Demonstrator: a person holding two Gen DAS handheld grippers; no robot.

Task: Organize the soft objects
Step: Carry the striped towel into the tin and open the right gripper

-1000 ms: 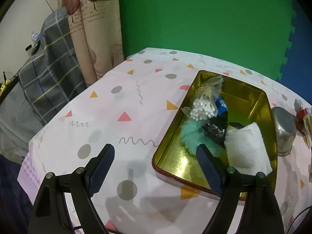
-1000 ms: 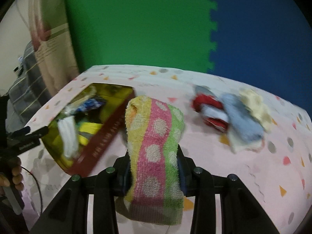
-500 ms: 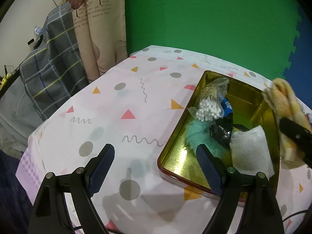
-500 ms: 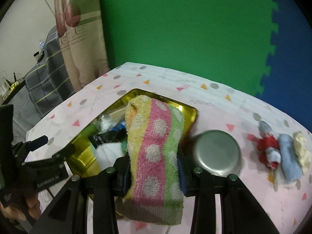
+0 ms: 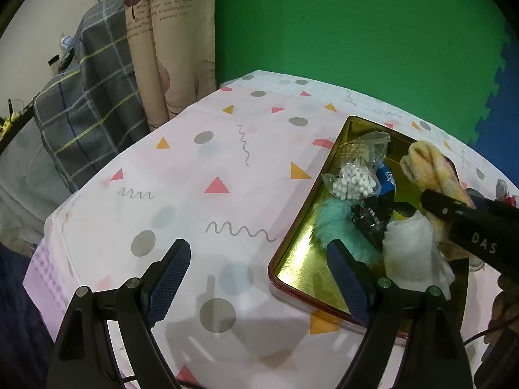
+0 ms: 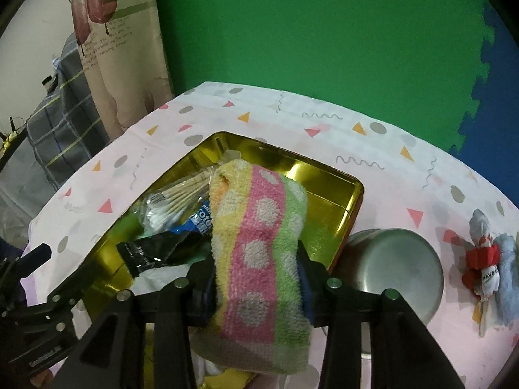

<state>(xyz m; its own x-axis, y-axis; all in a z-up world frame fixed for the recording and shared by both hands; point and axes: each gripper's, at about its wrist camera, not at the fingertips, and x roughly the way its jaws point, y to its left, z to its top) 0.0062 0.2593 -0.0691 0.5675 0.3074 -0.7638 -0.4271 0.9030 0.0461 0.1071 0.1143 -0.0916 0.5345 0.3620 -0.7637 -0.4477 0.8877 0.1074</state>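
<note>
Clamped between the right tongs (image 6: 256, 278), a folded yellow, pink and green dotted towel (image 6: 259, 246) is held over the gold rectangular tin (image 6: 337, 178). Left tongs (image 5: 259, 275) are spread wide, empty, above the table (image 5: 201, 168).

1. The towel (image 6: 259, 259) covers the right gripper (image 6: 256, 269) pads, so their grip surfaces cannot be seen.
2. In the left view, the same towel (image 5: 428, 175) is partly hidden behind the right gripper's black body above the tin (image 5: 301, 269).
3. The tin's (image 6: 324, 168) near end lies hidden under the towel.
4. Beside the tin, the metal cup (image 6: 399, 269) is cut by a gripper finger.
5. Print on the black packet (image 6: 155, 253) is too small to read.
</note>
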